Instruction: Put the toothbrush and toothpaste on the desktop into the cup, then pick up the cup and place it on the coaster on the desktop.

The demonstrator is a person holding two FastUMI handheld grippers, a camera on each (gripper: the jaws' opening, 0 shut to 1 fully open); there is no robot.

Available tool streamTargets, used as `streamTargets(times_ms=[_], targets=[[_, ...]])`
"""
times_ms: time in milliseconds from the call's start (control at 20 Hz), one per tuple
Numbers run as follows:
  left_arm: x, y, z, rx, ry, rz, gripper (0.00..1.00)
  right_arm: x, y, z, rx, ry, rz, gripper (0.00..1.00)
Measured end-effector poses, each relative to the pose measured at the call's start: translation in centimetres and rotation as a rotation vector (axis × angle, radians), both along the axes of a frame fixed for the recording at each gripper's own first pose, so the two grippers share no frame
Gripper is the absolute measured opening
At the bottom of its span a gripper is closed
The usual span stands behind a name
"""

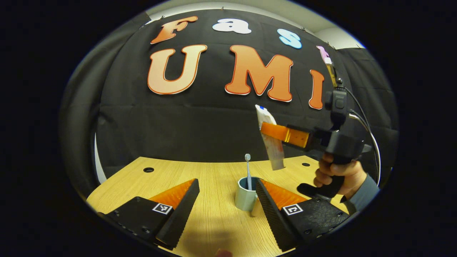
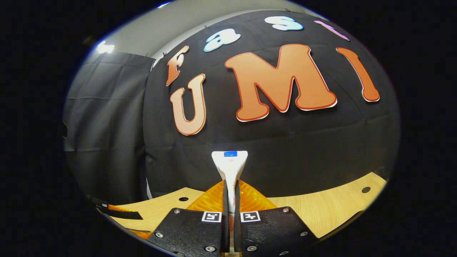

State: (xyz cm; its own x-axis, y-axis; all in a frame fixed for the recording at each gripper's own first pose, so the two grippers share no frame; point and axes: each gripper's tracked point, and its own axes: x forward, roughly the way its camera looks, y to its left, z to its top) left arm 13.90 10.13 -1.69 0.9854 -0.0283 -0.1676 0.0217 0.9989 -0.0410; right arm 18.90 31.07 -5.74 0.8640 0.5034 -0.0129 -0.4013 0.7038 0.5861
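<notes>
Two grippers: right gripper clamps toothpaste, long axis near upright, above cup; left gripper wide apart, holds nothing; desktop mid w/ free room.

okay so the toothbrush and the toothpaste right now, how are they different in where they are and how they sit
The toothbrush already stands in the cup on the desktop, bristle head up; the toothpaste is in the air above and to the side of the cup, clamped in the right gripper. The toothbrush is thin and nearly upright; the toothpaste is a wide flat tube, tilted. Nothing grips the toothbrush; the left gripper is open around the cup.
</notes>
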Motion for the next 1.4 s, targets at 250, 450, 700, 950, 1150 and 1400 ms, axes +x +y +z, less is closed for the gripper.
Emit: streamTargets(times_ms=[250,450,700,950,1150,1400], targets=[[-0.5,1.2,-0.1,0.009,-0.007,0.036,0.96,0.3,2.6,-0.7,0.006,-0.050,0.010,0.05],[-0.9,1.7,-0.8,-0.002,0.002,0.045,0.96,0.4,4.2,-2.3,-0.029,-0.068,0.020,0.05],[-0.8,1.9,-1.6,-0.018,0.021,0.055,0.96,0.1,5.5,-5.5,-0.066,-0.030,0.026,0.05],[-0.7,2.0,-2.9,-0.036,0.048,0.058,0.96,-1.0,6.2,-8.5,-0.125,0.023,0.037,0.06],[-0.7,1.6,-3.9,-0.050,0.079,0.059,0.96,-1.8,5.4,-9.3,-0.130,0.066,0.047,0.10],[-0.8,0.8,-4.4,-0.060,0.105,0.054,0.96,-2.9,3.8,-9.3,-0.170,0.094,0.056,0.14]])
